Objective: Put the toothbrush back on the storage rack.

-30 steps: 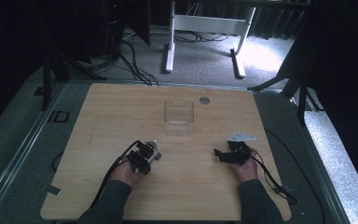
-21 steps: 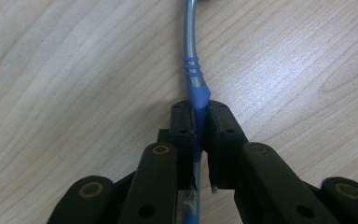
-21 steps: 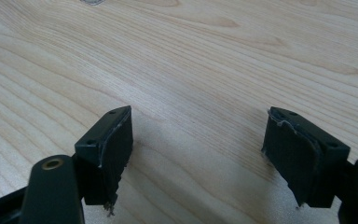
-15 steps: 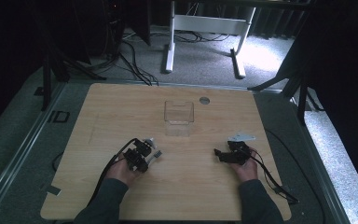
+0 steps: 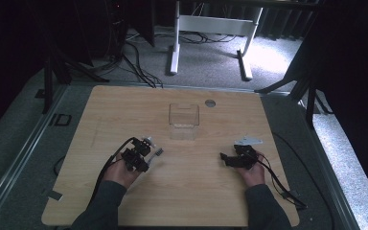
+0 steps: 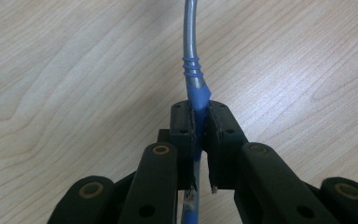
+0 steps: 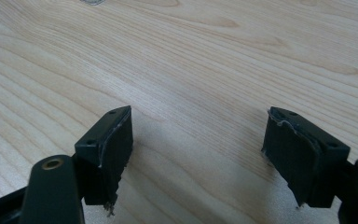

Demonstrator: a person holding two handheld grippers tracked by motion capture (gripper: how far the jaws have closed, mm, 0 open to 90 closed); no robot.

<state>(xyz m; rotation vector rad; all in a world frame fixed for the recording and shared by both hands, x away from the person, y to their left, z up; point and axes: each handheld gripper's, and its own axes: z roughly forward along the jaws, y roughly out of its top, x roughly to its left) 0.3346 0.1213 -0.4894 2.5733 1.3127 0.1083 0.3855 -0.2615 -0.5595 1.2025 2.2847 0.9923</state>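
Observation:
My left gripper [image 6: 199, 121] is shut on the blue handle of a slim metal tool [image 6: 192, 56], whose silver shaft runs on away over the wood. In the high view the left gripper [image 5: 146, 153] sits left of the table's middle, and the tool's grey end [image 5: 158, 152] pokes out to the right. On the right side of the table, my right gripper [image 5: 224, 159] points left. Its jaws stand wide apart in the right gripper view [image 7: 198, 140], with bare wood between them.
A clear plastic box [image 5: 184, 120] stands on the wooden table [image 5: 124, 105] behind and between the grippers. A round grey cap [image 5: 210, 102] is set in the tabletop behind it. Cables trail from both grippers toward the near edge.
My left gripper with the tool has drifted slightly to the left. The right gripper has stayed where it was.

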